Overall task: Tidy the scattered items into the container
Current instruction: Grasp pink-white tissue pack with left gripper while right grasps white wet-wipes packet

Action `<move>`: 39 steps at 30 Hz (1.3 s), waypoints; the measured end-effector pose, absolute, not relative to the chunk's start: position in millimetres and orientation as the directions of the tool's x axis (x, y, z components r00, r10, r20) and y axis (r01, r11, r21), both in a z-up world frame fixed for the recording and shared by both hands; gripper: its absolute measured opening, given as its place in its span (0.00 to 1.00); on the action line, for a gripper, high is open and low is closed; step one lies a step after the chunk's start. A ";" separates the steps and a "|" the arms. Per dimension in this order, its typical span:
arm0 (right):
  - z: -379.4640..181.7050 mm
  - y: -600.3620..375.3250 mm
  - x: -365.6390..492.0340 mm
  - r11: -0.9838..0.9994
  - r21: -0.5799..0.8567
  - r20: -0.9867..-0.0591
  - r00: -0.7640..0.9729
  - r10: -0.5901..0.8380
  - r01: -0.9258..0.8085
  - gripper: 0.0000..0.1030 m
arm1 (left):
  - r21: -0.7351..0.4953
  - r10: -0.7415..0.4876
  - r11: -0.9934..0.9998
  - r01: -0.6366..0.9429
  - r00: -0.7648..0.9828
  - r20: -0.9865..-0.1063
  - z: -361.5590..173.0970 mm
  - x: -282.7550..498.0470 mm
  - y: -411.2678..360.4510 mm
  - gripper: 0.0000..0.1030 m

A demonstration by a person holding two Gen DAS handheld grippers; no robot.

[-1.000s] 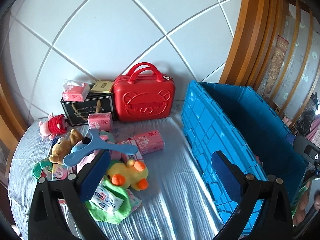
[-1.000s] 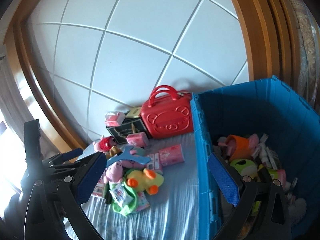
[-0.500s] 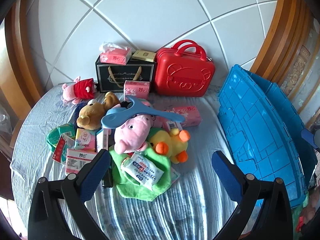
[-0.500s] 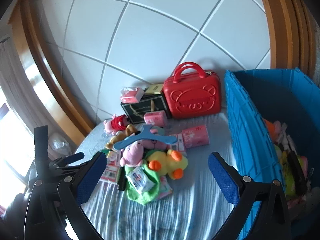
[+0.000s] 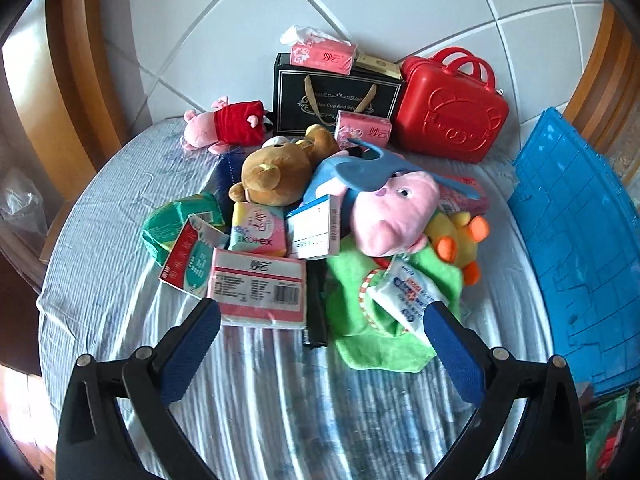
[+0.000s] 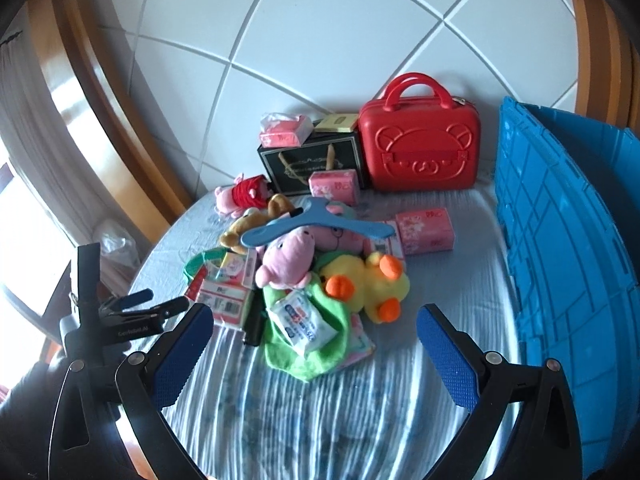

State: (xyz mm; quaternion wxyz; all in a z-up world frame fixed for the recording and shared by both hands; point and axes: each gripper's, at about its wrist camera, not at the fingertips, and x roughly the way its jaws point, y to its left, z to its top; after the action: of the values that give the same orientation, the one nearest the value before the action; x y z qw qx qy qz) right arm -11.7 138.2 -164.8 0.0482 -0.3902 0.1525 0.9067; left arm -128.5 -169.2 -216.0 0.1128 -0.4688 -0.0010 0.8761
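A pile of items lies on the striped cloth: a pink pig plush [image 5: 390, 216] [image 6: 286, 262], a yellow duck [image 5: 456, 236] [image 6: 366, 284], a brown bear [image 5: 276, 172], a blue hanger [image 5: 372, 170] [image 6: 316, 224], a green cloth [image 5: 372, 320] [image 6: 316, 336] with a wipes pack [image 5: 408, 296] [image 6: 302, 320], and tissue packs [image 5: 260, 290]. The blue crate [image 5: 580, 248] [image 6: 560, 248] stands at the right. My left gripper [image 5: 320, 350] is open and empty, just short of the pile. My right gripper [image 6: 310, 354] is open and empty, near the green cloth.
A red bear suitcase [image 5: 452, 112] [image 6: 420, 156] and a black gift bag [image 5: 332, 98] [image 6: 312, 164] stand at the back against the tiled wall. A small pig plush in red [image 5: 224, 128] lies at the back left. The left gripper shows in the right wrist view [image 6: 132, 312].
Both grippers have swung left, away from the blue crate and toward the pile, which now fills the middle of both views. Both stay open and empty.
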 end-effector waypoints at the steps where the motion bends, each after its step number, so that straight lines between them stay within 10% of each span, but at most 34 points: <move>1: -171.5 134.1 -15.2 -0.952 0.230 -0.730 -0.682 -0.030 -0.204 1.00 | -0.081 0.196 -0.970 -0.231 -0.537 -0.820 -221.5 -131.7 -173.6 1.00; 14: -236.0 102.9 -35.9 -0.945 0.210 -0.814 -0.581 -0.027 -0.250 1.00 | 0.426 0.132 -0.474 -0.771 -0.540 -0.831 -318.9 -148.9 -163.0 1.00; 28: -300.6 76.7 -68.3 -0.932 0.186 -0.876 -0.482 -0.015 -0.311 1.00 | 0.436 0.083 -0.234 -0.869 -0.464 -0.882 -408.9 -186.4 -151.3 1.00; 39: -353.1 55.7 -124.0 -0.966 0.127 -0.910 -0.414 -0.024 -0.225 1.00 | 0.341 0.197 -0.484 -0.806 -0.480 -0.855 -377.0 -171.8 -191.3 0.88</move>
State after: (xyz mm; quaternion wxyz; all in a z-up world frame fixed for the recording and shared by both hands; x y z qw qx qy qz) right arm -124.0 55.7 -353.1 0.0605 -0.5381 0.1155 0.8328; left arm -171.8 -191.3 -377.0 0.3270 -0.3914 0.3889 0.7672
